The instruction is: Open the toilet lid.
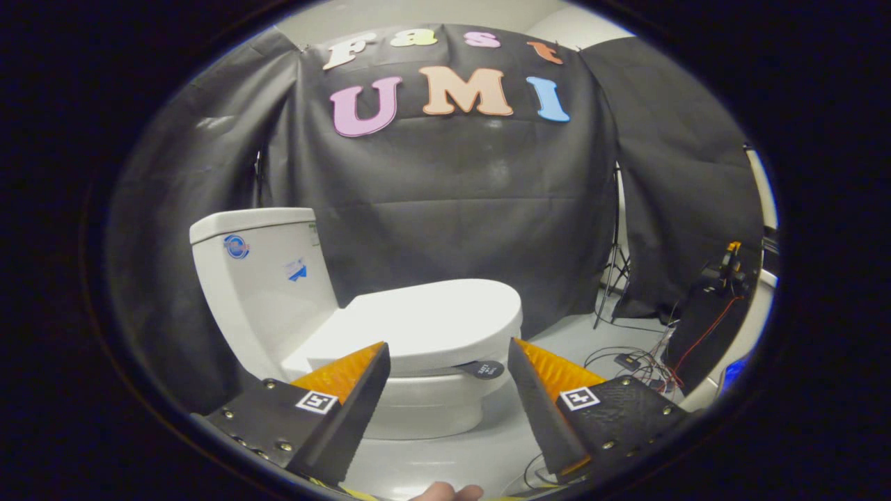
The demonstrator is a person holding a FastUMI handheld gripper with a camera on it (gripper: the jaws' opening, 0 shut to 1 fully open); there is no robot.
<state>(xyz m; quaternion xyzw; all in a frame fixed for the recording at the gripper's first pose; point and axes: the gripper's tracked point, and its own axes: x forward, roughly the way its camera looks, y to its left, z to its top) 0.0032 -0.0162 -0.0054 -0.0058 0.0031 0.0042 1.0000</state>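
Soft, even light from above falls on the white toilet lid, which shows bright and nearly washed out against the dim cloth wall. Fisheye distortion bends the cloth's side edges, and the spread fingers of the claw look slightly soft.

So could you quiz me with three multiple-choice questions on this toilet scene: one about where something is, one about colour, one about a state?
1. Where does the toilet lid lie relative to the tongs?
A. Just beyond the fingertips
B. Clamped between them
C. Behind them

2. What colour is the toilet tank?
A. Black
B. White
C. Blue

3. What state is the lid in?
A. Raised against the tank
B. Removed
C. Down, closed on the seat

Answers: 1 A, the lid's front edge sits past the spread fingers, untouched. 2 B, the tank is white like the bowl. 3 C, the lid lies flat over the bowl.
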